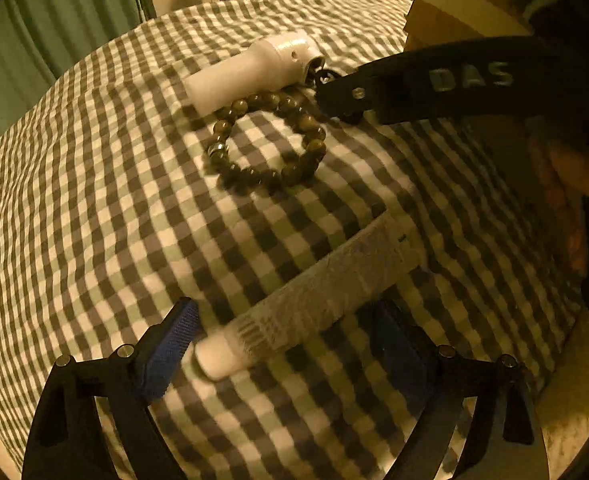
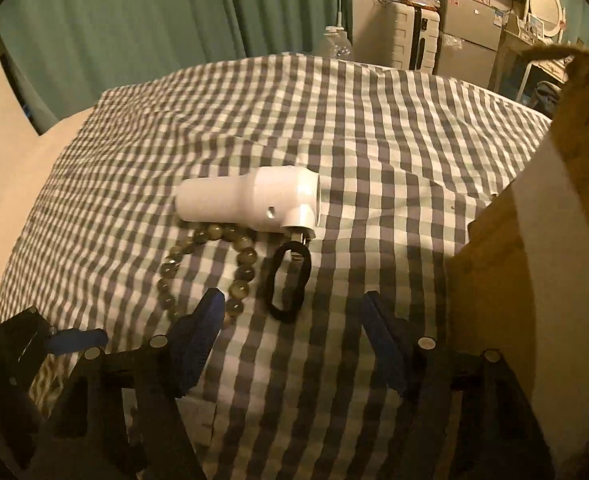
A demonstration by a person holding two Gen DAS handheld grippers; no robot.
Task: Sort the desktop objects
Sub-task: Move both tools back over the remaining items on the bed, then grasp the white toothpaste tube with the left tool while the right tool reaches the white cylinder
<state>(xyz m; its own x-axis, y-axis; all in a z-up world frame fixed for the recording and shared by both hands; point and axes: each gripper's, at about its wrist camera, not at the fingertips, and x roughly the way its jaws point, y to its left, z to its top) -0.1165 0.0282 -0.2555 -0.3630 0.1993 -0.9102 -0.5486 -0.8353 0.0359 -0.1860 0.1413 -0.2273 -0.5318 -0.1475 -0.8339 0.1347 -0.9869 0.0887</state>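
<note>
Left tongs (image 1: 284,344) apart, straddling white tube (image 1: 310,296); right tongs (image 2: 294,316) apart above black hair tie (image 2: 288,280), empty

Home bedroom, green curtains (image 2: 134,28), suitcase (image 2: 414,36), round mirror (image 2: 546,0)

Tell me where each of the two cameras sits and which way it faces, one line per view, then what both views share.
Left wrist: sits on the left gripper, looking steeply down at a white tube between its open fingers; the right gripper's black finger crosses the upper right.
Right wrist: sits on the right gripper, facing down and across the checked cloth toward a black hair tie; its own fingers show, open.
Shared: the white angled device, the bead bracelet, the cloth and the cardboard box.
</note>
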